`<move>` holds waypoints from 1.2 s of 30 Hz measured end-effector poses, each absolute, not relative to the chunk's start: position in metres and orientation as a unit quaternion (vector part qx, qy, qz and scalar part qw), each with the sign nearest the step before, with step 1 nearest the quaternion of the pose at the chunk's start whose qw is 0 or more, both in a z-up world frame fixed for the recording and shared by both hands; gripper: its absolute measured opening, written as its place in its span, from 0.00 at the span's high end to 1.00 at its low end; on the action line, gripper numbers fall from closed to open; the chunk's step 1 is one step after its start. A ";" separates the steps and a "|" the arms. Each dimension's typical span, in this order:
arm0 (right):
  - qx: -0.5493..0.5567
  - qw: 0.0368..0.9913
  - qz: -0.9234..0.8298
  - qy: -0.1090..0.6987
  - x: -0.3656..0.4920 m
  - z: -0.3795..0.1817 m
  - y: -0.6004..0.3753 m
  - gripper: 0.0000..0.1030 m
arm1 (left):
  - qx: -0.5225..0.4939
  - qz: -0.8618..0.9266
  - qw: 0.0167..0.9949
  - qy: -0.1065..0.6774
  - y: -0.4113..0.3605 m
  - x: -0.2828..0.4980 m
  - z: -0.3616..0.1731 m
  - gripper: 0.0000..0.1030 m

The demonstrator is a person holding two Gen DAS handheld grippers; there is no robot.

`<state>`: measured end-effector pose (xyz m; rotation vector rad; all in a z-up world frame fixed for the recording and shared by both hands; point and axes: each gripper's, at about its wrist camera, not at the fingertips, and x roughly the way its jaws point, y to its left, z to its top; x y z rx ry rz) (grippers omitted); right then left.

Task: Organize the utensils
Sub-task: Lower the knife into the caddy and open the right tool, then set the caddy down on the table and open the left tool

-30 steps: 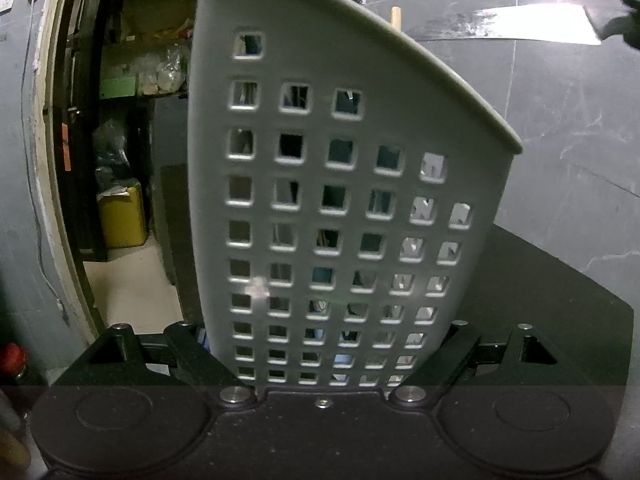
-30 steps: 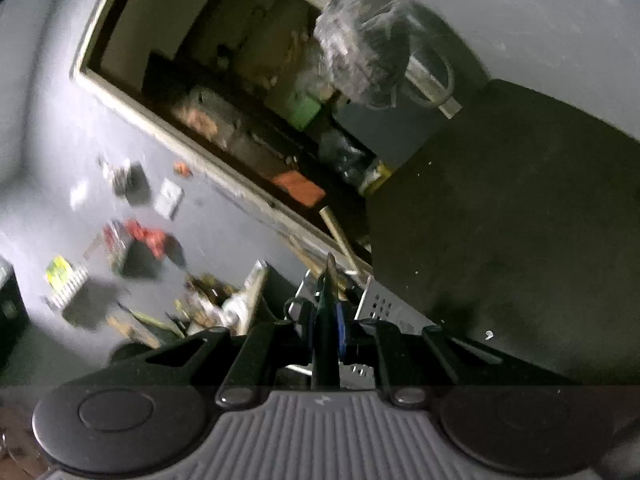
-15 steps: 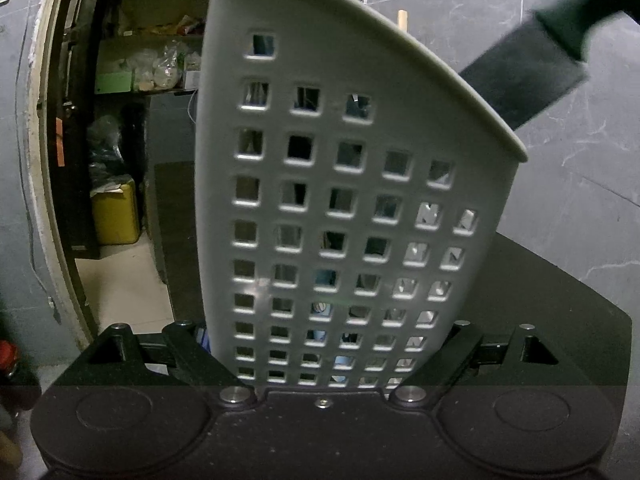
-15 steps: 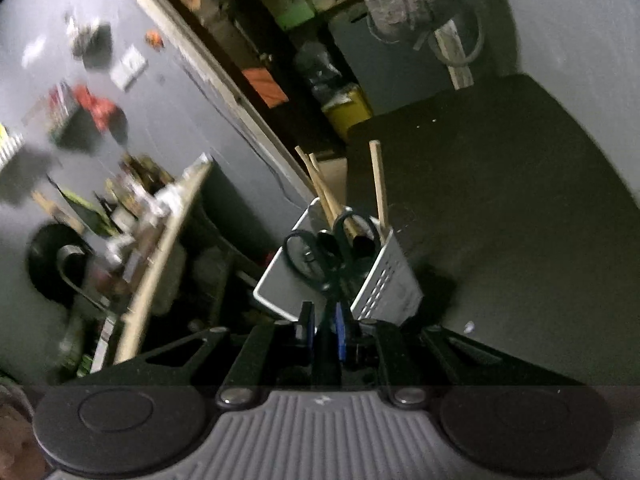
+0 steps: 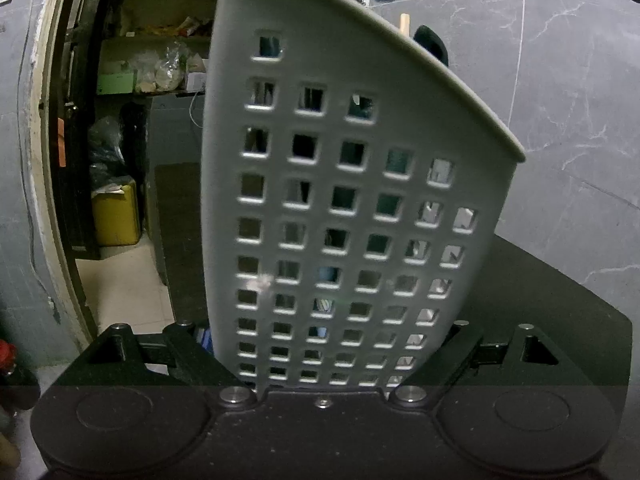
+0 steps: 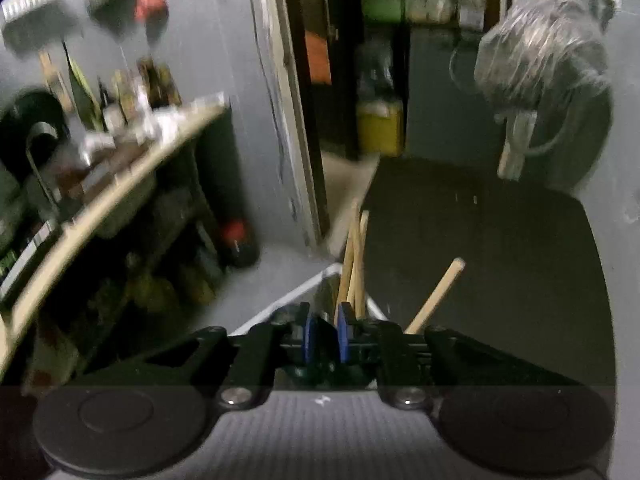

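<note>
On the dark table (image 5: 560,300), left gripper (image 5: 324,360) clamps the utensil basket (image 5: 340,200).

A cluttered storeroom or workshop corner. Beyond the tongs an open doorway (image 5: 120,160) shows shelves (image 5: 160,64) packed with bags and boxes and a yellow canister (image 5: 116,216) on the floor. Left of the right-hand tongs, a workbench (image 6: 120,168) carries blurred clutter against grey walls (image 5: 560,120).

Left gripper (image 5: 320,344): matte black body, two round embossed discs, angular black finger arms, silver screw heads at the pivots. Right gripper (image 6: 325,338): same black arms and discs, ribbed grey centre panel (small white mark), blue finger pads (image 6: 342,336).
</note>
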<state>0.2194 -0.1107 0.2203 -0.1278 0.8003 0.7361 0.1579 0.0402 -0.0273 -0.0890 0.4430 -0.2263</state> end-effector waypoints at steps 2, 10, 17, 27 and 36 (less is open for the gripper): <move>-0.043 0.861 0.354 0.363 0.214 0.224 -0.121 0.77 | -0.044 -0.109 0.969 0.218 0.039 0.157 -0.027 0.14; 0.006 0.911 0.349 0.220 0.156 0.231 -0.183 0.43 | -0.036 -0.098 0.971 0.214 0.034 0.138 -0.025 0.14; 0.006 0.936 0.322 0.142 0.098 0.199 -0.209 0.30 | -0.029 -0.092 0.975 0.200 0.033 0.119 -0.022 0.14; 0.028 0.946 0.312 0.084 0.060 0.172 -0.219 0.22 | -0.032 -0.086 0.978 0.189 0.042 0.102 -0.023 0.14; 0.044 0.951 0.298 0.071 0.049 0.151 -0.225 0.15 | -0.035 -0.090 0.978 0.186 0.047 0.083 -0.023 0.14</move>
